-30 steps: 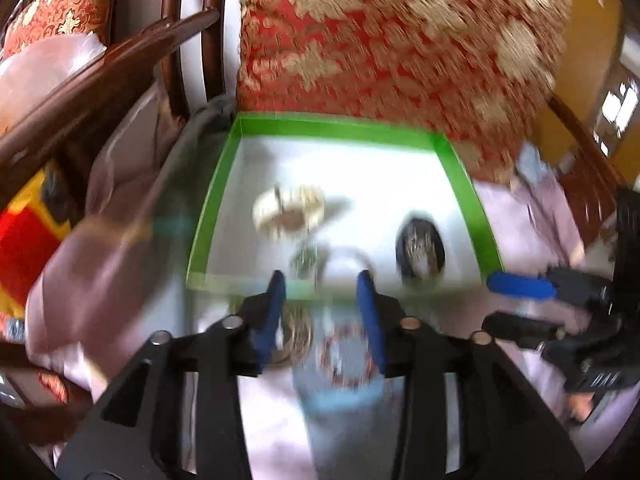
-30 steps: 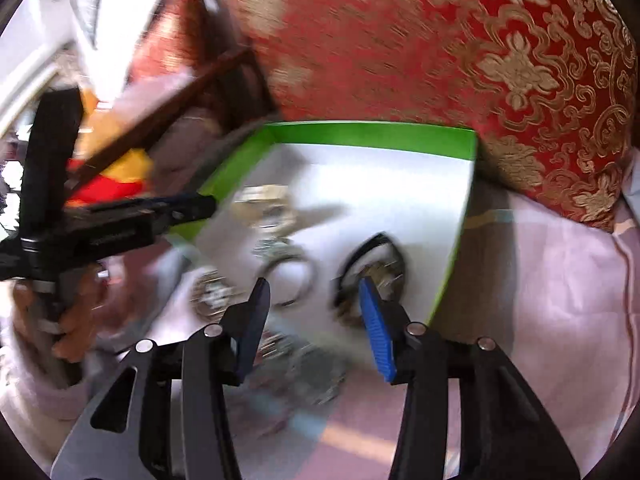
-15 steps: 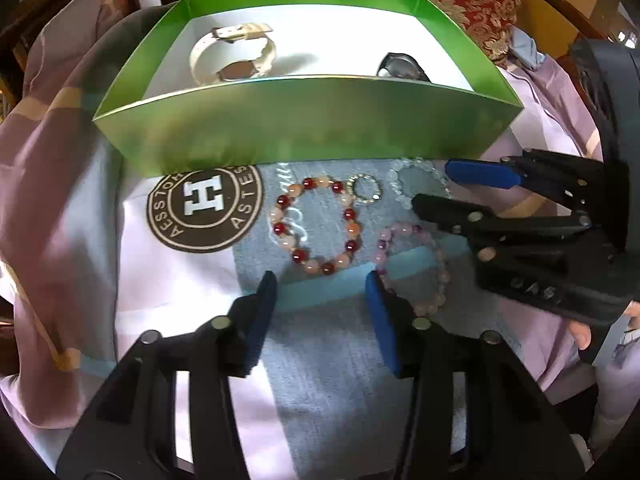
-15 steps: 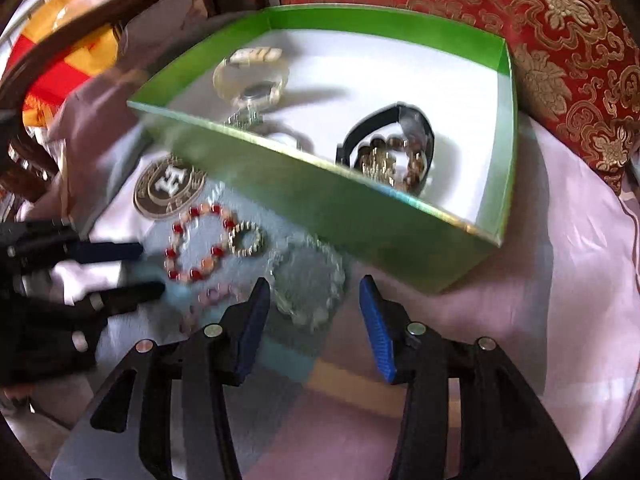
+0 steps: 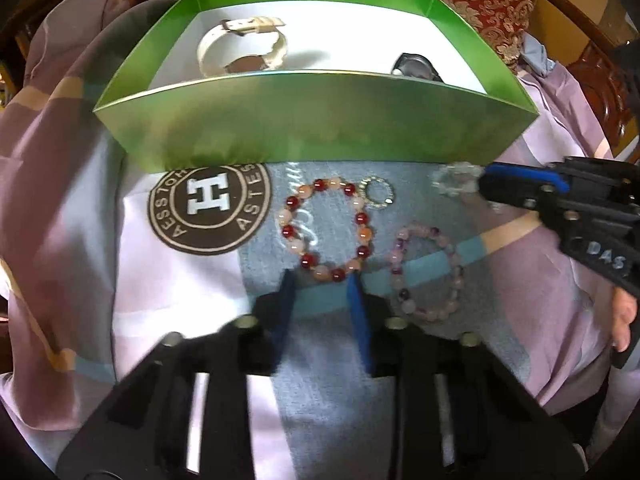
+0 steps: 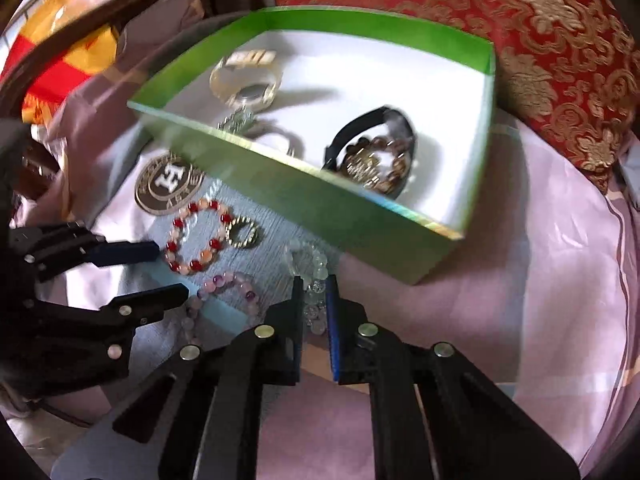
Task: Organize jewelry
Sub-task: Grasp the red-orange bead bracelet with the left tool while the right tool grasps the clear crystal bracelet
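Observation:
Several bracelets lie on a lilac and blue cloth in front of a green box (image 5: pixel 312 128). My left gripper (image 5: pixel 321 280) points down at the red-and-pink bead bracelet (image 5: pixel 328 228). Its jaws are closing, the bracelet's near beads sit between them, and I see no firm pinch. My right gripper (image 6: pixel 314 292) is closing too, and its pads press on the bunched clear bead bracelet (image 6: pixel 310 276). The left wrist view shows that pinch on the clear bead bracelet (image 5: pixel 456 180) from the side. A small sparkly ring (image 5: pixel 376 194) and a purple bead bracelet (image 5: pixel 428 272) lie loose between them.
Inside the box are a white watch (image 6: pixel 246 80), a silver keyring piece (image 6: pixel 240 122) and a black watch with a brown bead bracelet (image 6: pixel 372 156). A red and gold cushion (image 6: pixel 520 40) stands behind the box. A round logo (image 5: pixel 210 208) marks the cloth. A hand (image 5: pixel 624 320) holds the right gripper.
Both grippers came down from above the box to the bracelets on the cloth. Both pairs of jaws have since narrowed, the right pair onto the clear bracelet, which now looks bunched.

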Tool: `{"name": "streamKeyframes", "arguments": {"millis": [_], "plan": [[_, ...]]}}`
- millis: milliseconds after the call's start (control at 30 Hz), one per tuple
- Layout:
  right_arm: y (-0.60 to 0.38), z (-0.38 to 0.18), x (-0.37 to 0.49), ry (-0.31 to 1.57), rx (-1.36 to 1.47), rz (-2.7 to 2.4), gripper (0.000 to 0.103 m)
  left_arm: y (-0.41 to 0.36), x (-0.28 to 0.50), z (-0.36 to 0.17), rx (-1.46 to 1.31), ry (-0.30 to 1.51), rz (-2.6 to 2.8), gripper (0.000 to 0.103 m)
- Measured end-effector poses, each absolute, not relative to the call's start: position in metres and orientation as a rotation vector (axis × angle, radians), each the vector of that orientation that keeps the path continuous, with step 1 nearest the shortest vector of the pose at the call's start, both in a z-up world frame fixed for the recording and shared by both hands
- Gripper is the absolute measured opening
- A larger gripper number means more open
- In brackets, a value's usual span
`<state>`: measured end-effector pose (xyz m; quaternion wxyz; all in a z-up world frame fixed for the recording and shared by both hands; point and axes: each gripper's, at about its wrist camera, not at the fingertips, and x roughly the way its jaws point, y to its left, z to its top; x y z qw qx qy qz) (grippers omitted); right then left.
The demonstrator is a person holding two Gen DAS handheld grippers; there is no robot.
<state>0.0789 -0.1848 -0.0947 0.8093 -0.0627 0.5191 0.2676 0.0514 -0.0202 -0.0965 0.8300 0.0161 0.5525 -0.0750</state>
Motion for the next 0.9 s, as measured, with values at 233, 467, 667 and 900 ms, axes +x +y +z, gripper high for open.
{"name": "streamKeyframes", "arguments": {"millis": [233, 467, 667, 900], "plan": [[-0.193, -0.092, 0.082, 1.135, -0.124, 0.582, 0.011, -0.019, 0.049, -0.085, 0.036, 1.144, -0.148, 0.015], [-0.191, -0.093, 0.077, 1.109, -0.128, 0.556, 0.038, -0.023, 0.056, -0.089, 0.043, 1.150, -0.138, 0.027], [-0.181, -0.108, 0.079, 1.102, -0.100, 0.552, 0.038, -0.024, 0.058, -0.094, 0.063, 1.156, -0.135, 0.034], [-0.173, -0.110, 0.074, 1.072, -0.173, 0.545, 0.037, -0.028, 0.059, -0.098, 0.085, 1.159, -0.129, 0.028]]}}
